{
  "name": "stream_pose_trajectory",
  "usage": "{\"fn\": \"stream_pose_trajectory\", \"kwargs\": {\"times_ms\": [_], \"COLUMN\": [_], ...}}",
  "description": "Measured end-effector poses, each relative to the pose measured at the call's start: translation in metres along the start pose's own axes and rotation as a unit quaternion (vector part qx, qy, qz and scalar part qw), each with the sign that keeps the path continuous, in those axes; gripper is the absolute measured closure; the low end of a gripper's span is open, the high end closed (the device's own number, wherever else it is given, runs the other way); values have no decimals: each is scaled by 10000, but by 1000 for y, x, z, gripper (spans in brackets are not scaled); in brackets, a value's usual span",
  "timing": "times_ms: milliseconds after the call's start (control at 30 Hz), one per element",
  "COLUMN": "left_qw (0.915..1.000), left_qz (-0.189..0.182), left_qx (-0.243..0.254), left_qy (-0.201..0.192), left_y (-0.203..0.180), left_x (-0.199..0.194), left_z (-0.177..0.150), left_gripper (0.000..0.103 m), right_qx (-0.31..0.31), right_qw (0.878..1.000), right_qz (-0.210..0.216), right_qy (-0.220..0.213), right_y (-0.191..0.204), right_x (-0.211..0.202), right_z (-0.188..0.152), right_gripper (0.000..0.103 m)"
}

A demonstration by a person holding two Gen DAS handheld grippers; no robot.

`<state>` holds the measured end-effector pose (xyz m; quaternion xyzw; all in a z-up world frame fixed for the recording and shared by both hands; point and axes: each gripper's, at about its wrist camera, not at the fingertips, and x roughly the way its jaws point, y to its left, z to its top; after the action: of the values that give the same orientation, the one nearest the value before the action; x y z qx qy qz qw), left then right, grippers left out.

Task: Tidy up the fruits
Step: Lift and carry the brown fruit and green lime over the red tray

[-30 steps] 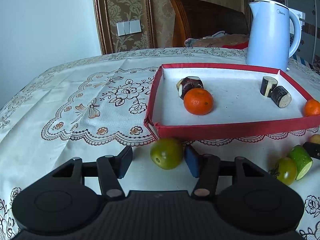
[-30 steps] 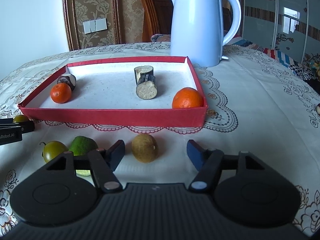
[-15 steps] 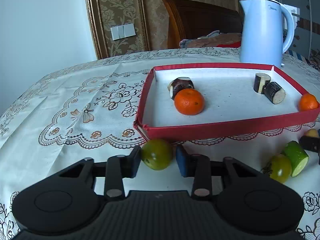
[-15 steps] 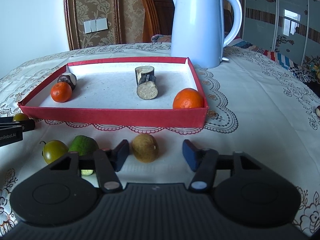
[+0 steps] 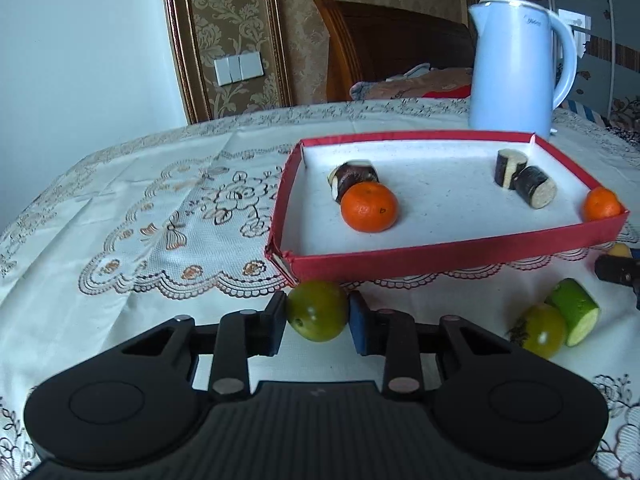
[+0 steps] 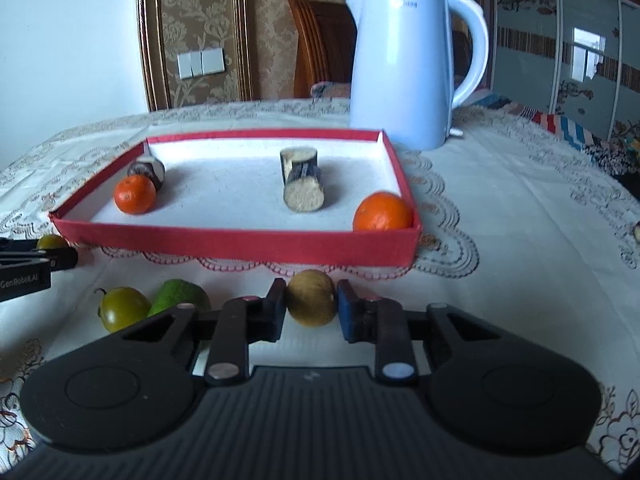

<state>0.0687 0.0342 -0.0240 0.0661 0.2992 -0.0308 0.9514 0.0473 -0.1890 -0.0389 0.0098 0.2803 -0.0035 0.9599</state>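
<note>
Left tool (image 5: 317,316) has clamped the green fruit (image 5: 317,310); right tool (image 6: 311,299) has just closed on the yellow-brown fruit (image 6: 311,297) — both on the desk before the red tray (image 6: 240,240). Lift straight up, clear the rim, then lower inside — avoid the oranges.

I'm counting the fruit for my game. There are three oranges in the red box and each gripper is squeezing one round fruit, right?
Almost. The red box holds two oranges, not three: one orange at the left, another orange in the right corner, as the right wrist view shows. Each gripper does squeeze one round fruit.
</note>
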Motion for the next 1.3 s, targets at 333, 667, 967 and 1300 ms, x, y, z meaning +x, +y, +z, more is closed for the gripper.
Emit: {"fn": "stream_pose_trajectory", "kwargs": {"times_ms": [333,667,967,1300], "left_qw": [9976,9988,9988,9986], "left_qz": [-417,-457,-279,-312], "left_qx": [63,153,363,367], "left_qy": [-540,21,-165,-225], "left_y": [-20,-52,-74,-75], "left_x": [-26,46,61,60], "left_z": [42,66,69,67], "left_gripper": [71,71,70,52], "right_qx": [-276,-204,-354,-197], "right_qw": [9973,9997,9990,9996], "right_qz": [41,111,-121,6], "right_qy": [-685,43,256,190], "right_y": [8,12,19,14], "right_x": [-19,50,86,82], "right_z": [43,58,56,58], "right_gripper": [77,77,77,69]}}
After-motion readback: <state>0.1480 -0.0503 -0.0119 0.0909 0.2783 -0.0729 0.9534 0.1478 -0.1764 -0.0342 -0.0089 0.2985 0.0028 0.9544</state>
